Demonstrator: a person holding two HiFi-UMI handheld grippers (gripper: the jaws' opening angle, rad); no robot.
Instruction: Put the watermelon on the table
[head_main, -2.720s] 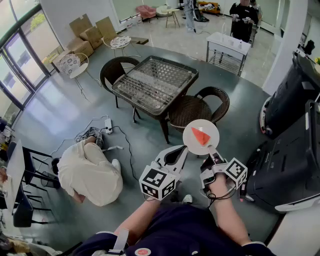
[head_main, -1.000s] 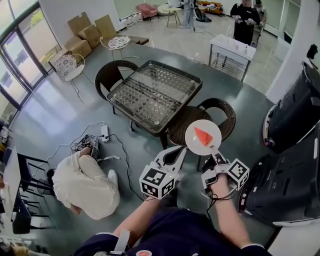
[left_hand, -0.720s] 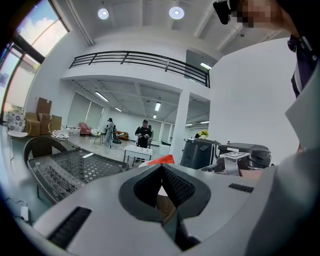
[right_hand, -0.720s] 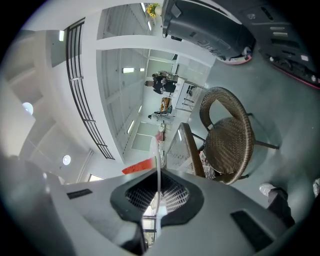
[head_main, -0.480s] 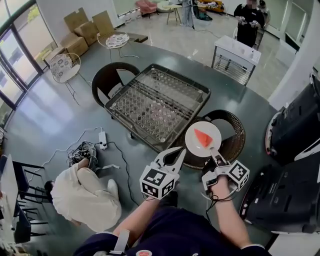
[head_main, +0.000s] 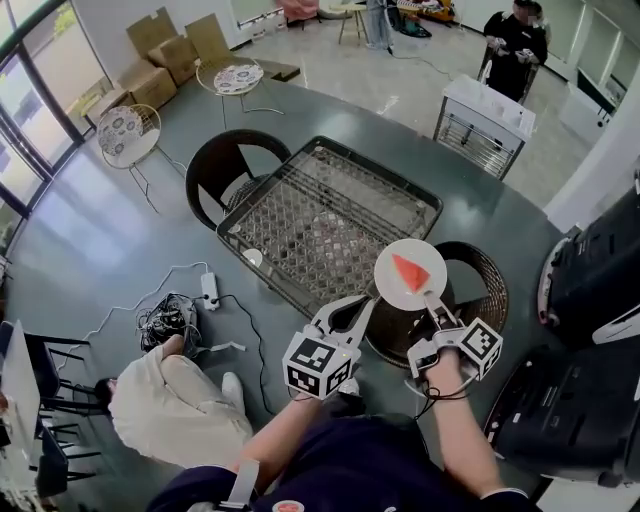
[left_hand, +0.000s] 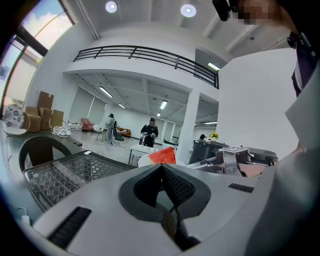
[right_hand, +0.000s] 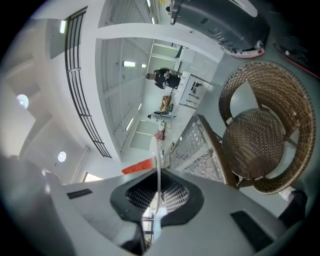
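Watermelon slice lies on a white plate, just beyond the right gripper, whose fingers pinch the plate's near rim. The left gripper alongside has its fingers closed on nothing. The mesh counter lies farther ahead.

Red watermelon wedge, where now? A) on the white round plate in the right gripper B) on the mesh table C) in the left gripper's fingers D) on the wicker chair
A: the red watermelon wedge lies on the white round plate, whose rim the right gripper clamps.
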